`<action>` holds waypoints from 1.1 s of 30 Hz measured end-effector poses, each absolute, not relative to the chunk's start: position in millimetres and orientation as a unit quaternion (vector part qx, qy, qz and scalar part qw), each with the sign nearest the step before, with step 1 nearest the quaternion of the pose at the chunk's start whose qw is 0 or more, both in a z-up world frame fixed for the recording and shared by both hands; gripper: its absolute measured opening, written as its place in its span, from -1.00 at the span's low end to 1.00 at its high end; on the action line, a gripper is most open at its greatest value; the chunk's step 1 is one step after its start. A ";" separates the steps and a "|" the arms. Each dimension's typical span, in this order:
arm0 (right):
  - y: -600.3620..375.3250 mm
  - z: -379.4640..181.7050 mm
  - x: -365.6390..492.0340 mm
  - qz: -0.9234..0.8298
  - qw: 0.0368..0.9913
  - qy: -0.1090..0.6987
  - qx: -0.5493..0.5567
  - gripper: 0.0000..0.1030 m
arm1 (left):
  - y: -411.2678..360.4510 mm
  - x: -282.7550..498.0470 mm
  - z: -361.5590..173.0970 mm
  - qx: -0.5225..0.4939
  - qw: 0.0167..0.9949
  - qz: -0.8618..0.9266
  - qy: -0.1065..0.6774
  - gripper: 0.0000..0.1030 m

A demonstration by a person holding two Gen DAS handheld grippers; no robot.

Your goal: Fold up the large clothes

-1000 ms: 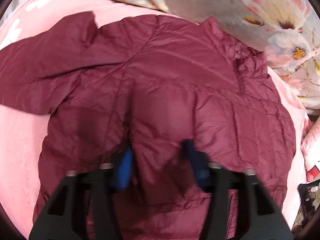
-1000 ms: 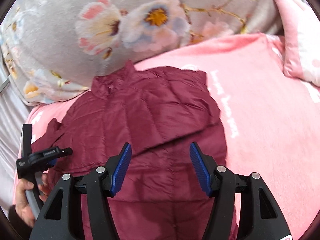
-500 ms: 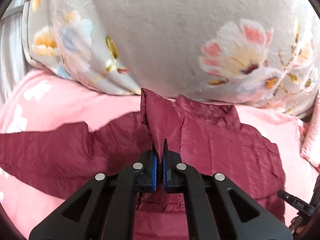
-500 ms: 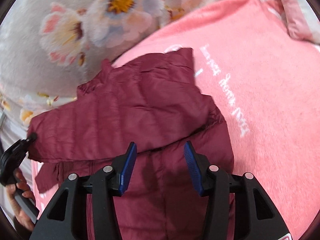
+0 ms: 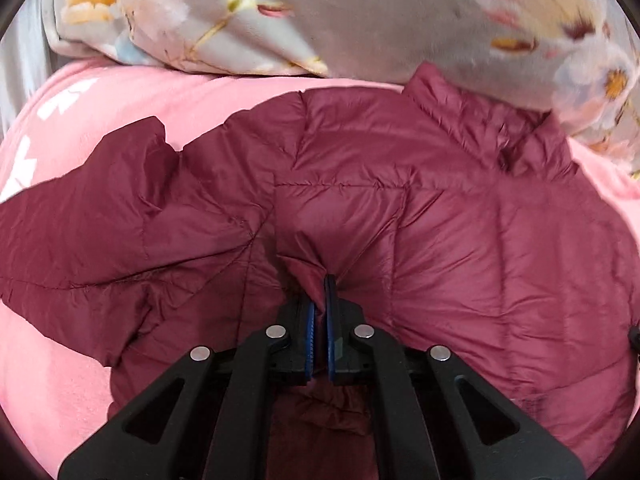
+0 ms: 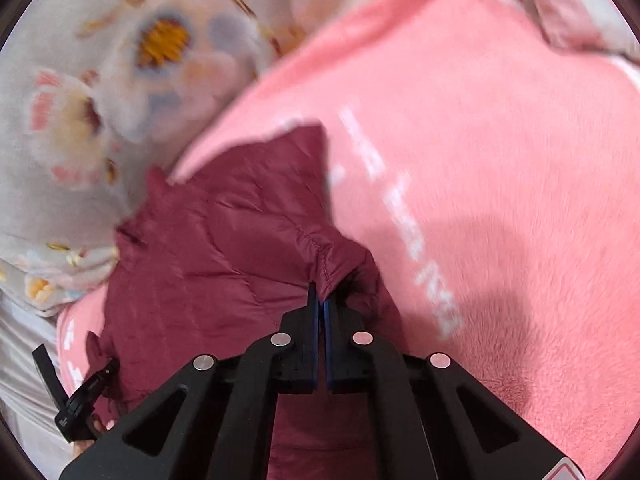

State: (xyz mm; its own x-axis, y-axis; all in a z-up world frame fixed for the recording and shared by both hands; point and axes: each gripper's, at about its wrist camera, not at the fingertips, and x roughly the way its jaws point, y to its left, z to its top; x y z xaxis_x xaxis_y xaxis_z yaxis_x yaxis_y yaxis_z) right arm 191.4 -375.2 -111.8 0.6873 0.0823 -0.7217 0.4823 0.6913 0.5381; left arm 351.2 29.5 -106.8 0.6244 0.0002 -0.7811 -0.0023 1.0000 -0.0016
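left gripper (image 5: 319,294) pinched shut on the red jacket (image 5: 400,208), mid body | right gripper (image 6: 319,300) pinched shut on its bunched edge | jacket lies flat on the pink bed (image 6: 480,152), collar far, sleeve out left, long way runs away from both.

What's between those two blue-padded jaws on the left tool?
A pinched fold of the maroon puffer jacket, clamped in the left gripper; the left wrist view shows it.
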 end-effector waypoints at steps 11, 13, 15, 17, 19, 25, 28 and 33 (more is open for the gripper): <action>-375.8 -96.3 170.4 -0.123 0.849 0.396 0.327 -0.81 | 59.9 329.7 -85.0 -0.011 0.915 0.034 0.401 -0.23; -374.4 -81.7 153.6 -0.137 0.861 0.387 0.300 -0.74 | 69.2 319.1 -69.4 -0.003 0.923 0.041 0.382 -0.22; -369.8 -68.3 144.5 -0.140 0.873 0.374 0.281 -0.74 | 71.6 306.8 -50.0 -0.009 0.930 0.038 0.366 -0.22; -351.9 -48.6 141.5 -0.122 0.891 0.359 0.250 -0.75 | 60.7 296.0 -30.9 -0.024 0.935 0.005 0.353 -0.22; -329.5 -34.9 146.5 -0.101 0.904 0.353 0.219 -0.83 | 38.7 289.3 -20.6 -0.025 0.935 -0.027 0.352 -0.22; -229.8 -29.6 189.4 -0.031 0.924 0.364 0.114 -0.91 | -32.3 295.2 -51.9 0.008 0.919 -0.065 0.390 -0.23; -205.2 -51.2 208.6 -0.020 0.915 0.388 0.104 -0.92 | -46.8 305.4 -85.8 0.020 0.904 -0.061 0.423 -0.26; -199.1 -79.2 228.5 -0.032 0.901 0.420 0.105 -0.92 | -48.4 308.5 -113.9 0.026 0.897 -0.048 0.438 -0.26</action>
State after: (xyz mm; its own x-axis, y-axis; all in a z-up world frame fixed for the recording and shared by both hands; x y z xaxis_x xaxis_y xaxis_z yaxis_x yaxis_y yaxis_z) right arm 228.5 -199.1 -79.2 0.6444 0.0302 -0.7641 0.1462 0.9759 0.1618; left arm 308.5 -48.4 -113.9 0.6121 -0.0631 -0.7883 0.1090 0.9940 0.0051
